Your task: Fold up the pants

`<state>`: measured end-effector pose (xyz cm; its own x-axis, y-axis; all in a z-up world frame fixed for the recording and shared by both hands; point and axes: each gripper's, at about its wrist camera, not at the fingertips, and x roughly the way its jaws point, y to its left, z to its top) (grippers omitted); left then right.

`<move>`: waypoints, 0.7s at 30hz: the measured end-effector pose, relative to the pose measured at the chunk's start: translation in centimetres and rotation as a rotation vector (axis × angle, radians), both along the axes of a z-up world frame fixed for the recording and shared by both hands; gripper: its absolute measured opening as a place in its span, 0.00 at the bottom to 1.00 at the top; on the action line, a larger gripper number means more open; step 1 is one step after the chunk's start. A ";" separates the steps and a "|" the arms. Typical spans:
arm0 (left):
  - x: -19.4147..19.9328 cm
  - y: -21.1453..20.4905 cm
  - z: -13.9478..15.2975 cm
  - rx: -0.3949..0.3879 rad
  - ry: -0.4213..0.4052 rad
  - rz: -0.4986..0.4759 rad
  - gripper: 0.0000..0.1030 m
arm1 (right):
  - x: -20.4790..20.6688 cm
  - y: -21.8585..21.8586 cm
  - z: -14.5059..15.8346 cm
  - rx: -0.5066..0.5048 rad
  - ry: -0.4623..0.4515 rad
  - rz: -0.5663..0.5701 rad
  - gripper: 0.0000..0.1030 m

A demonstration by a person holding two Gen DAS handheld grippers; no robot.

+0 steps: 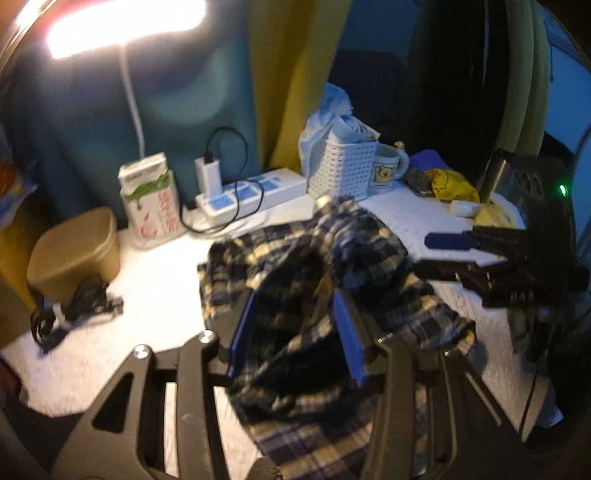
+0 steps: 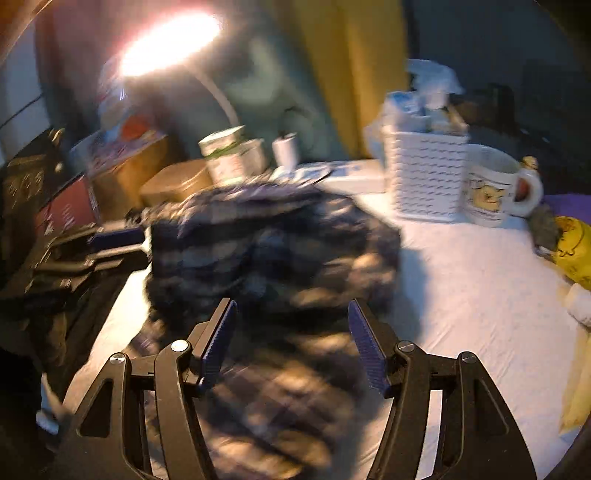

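The plaid pants (image 1: 306,280), dark blue and cream, lie crumpled in a heap on the white table (image 1: 155,280). My left gripper (image 1: 295,299) is open, its blue pads on either side of the bunched cloth, right over the heap. My right gripper (image 1: 428,254) shows at the right edge of that view, fingers apart, beside the heap. In the right wrist view the pants (image 2: 273,243) are blurred, my right gripper (image 2: 291,310) is open just above them, and the left gripper (image 2: 110,243) reaches in from the left.
Along the back stand a white basket (image 1: 343,166), a mug (image 1: 388,166), a power strip (image 1: 251,192) with a charger, a carton (image 1: 147,199) and a tan tub (image 1: 74,254). Yellow items (image 1: 450,184) lie at the right. A lamp (image 1: 122,26) glares overhead.
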<state>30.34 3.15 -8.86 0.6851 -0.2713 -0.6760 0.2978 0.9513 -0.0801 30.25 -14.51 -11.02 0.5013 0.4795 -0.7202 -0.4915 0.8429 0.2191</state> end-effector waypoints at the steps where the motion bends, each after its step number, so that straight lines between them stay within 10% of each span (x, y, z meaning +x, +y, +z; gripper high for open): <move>1: 0.3 -0.3 0.2 0.005 -0.010 -0.007 0.45 | 0.5 -0.4 0.0 0.005 -0.008 0.000 0.64; 8: 0.9 1.1 3.1 -0.052 -0.109 0.069 0.60 | 6.1 2.8 -1.6 -0.016 0.036 0.125 0.43; 21: 7.3 3.3 -4.3 -0.060 0.116 0.067 0.69 | 6.8 2.5 -1.8 -0.062 0.008 0.110 0.43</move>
